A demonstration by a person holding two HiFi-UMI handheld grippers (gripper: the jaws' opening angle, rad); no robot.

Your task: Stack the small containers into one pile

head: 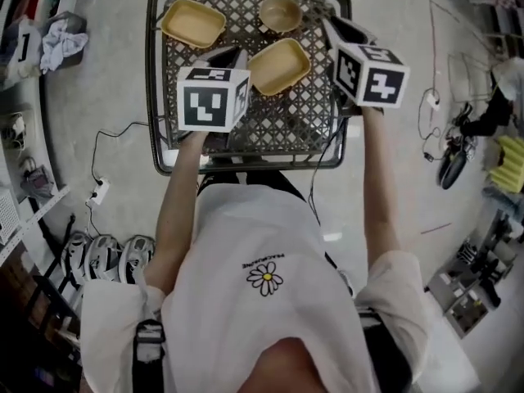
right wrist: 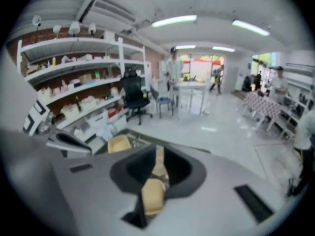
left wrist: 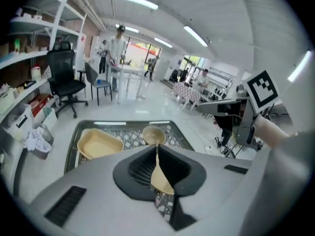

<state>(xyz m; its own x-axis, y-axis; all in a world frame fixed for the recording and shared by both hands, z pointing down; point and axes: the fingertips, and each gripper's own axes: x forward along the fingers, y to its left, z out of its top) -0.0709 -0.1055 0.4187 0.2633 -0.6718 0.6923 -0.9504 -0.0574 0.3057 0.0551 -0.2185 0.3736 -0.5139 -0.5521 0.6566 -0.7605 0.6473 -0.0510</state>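
Tan square shallow container [head: 279,65] pinched by its rim between near-closed left gripper [left wrist: 157,151] fingers: lift level, then lower squarely into tan rectangular container [head: 192,21] ahead-left of those fingers. Keep half-open, seemingly empty right gripper [right wrist: 159,154] fingers clear.

Dark lattice table [head: 246,164], on it far-left rectangular container [head: 193,22], round bowl [head: 281,12], nearer rectangular container [head: 279,65]

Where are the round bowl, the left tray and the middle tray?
round bowl [head: 280,13]: head view, inner floor.
left tray [head: 193,22]: head view, inner floor.
middle tray [head: 279,65]: head view, inner floor.
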